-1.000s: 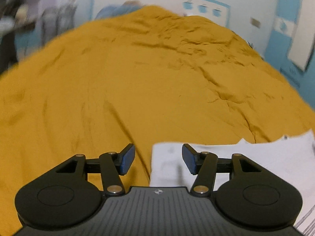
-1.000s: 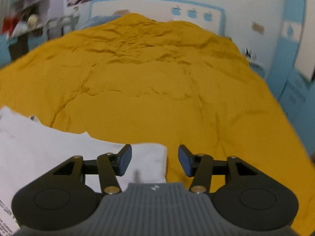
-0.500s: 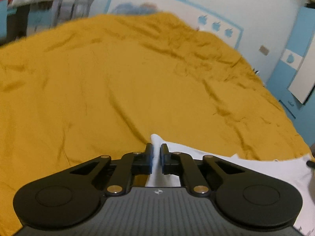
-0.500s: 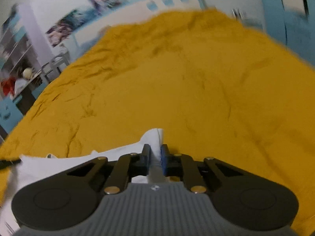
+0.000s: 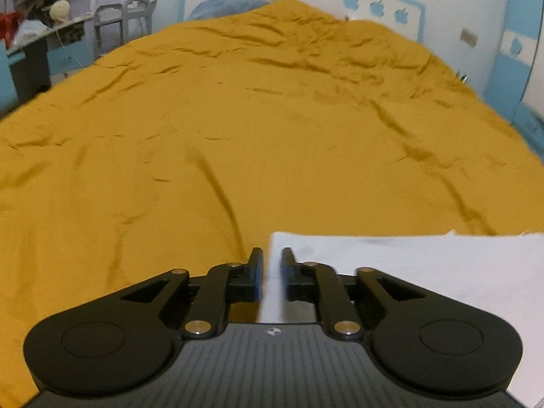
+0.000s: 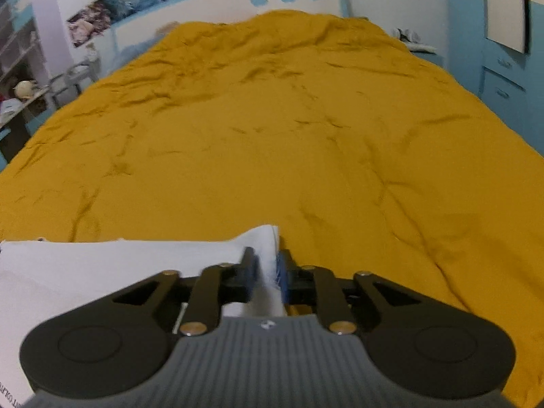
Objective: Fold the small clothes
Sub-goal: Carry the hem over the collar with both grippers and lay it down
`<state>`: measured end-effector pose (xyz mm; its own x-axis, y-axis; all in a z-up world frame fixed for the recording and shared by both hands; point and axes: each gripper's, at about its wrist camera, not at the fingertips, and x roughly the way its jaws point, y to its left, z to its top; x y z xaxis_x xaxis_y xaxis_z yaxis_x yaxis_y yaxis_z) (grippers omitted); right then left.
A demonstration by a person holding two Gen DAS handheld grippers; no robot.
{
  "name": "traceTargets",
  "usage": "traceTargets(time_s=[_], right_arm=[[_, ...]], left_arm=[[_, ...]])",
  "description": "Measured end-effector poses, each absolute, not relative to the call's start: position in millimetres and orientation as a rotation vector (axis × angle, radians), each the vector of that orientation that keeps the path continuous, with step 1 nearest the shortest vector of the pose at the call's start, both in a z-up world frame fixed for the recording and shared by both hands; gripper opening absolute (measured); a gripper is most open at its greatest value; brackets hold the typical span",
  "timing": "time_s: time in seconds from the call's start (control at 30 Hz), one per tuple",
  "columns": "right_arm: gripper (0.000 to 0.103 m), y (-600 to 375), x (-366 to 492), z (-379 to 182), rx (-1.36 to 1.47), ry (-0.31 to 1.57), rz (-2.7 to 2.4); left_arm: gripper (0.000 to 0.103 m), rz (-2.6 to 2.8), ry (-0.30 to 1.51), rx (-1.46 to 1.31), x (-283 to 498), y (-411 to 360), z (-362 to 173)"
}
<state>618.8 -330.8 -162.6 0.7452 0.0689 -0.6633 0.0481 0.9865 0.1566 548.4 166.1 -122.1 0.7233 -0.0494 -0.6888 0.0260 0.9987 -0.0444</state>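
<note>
Bed: wide mustard-yellow bedspread (image 5: pixel 238 129), rumpled, bare ahead of me — plenty of room to carry a fold forward.
Garment: white cloth garment (image 5: pixel 425 265) flat at the near edge, far hem straight, so I judge it laid out for folding.
Left gripper (image 5: pixel 272 265): at the garment's left corner; fingers have just been opening, a narrow gap, cloth between, pads not visibly pressing.
Right gripper (image 6: pixel 267 267): at the opposite corner — fingers also just been opening, bunched cloth between them.
</note>
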Motion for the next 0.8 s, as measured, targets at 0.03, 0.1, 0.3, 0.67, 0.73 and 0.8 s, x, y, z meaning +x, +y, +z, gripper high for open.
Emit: traceTargets(time_s=[0.03, 0.1, 0.3, 0.67, 0.73, 0.8], right_arm=[[0.024, -332, 618, -160, 0.168, 0.729, -0.002], [0.025, -333, 612, -150, 0.167, 0.731, -0.026], [0.029, -326, 551, -102, 0.117, 0.716, 0.031], [0.04, -270, 388, -99, -0.033, 0.739, 0.199], [0.04, -272, 372, -115, -0.041, 0.75, 0.144], [0.04, -279, 361, -133, -0.028, 0.779, 0.082]], left_arm=[[0.029, -0.032, 0.768, -0.013, 546, 167, -118], [0.03, -0.014, 0.761, 0.01, 537, 170, -105], [0.03, -0.081, 0.725, 0.044, 481, 158, -65], [0.017, -0.171, 0.694, 0.082, 345, 123, -56], [0.014, -0.155, 0.727, 0.063, 336, 127, -65], [0.013, -0.109, 0.75, 0.082, 327, 128, -80]])
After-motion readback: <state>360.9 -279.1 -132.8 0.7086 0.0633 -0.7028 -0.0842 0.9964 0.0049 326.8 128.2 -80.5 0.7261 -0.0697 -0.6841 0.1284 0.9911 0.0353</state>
